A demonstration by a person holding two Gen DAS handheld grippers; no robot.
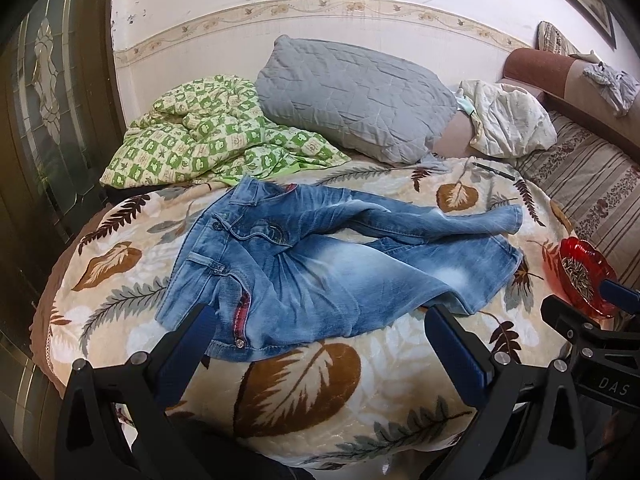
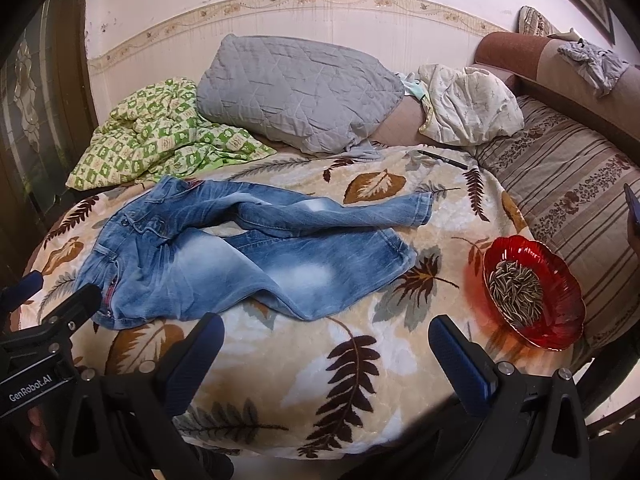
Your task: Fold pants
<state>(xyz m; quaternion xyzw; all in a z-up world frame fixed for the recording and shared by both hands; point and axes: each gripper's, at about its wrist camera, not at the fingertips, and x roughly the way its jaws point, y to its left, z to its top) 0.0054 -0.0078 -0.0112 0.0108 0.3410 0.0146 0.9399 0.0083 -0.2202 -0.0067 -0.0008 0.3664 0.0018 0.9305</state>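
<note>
Left claw spread wide, grasping nothing, low centre of frame just short of jeans' waistband. Right claw likewise spread, empty, over bare blanket below jeans.

Jeans centre frame on bed, rumpled, unfolded: waistband at left, legs splayed right, upper leg twisted across lower. Judgement: folding not begun; flattening, leg alignment, all folds remain.

Red bowl at right of frame, near leg hems but apart, holds heap of seeds; spill risk if blanket tugged.
</note>
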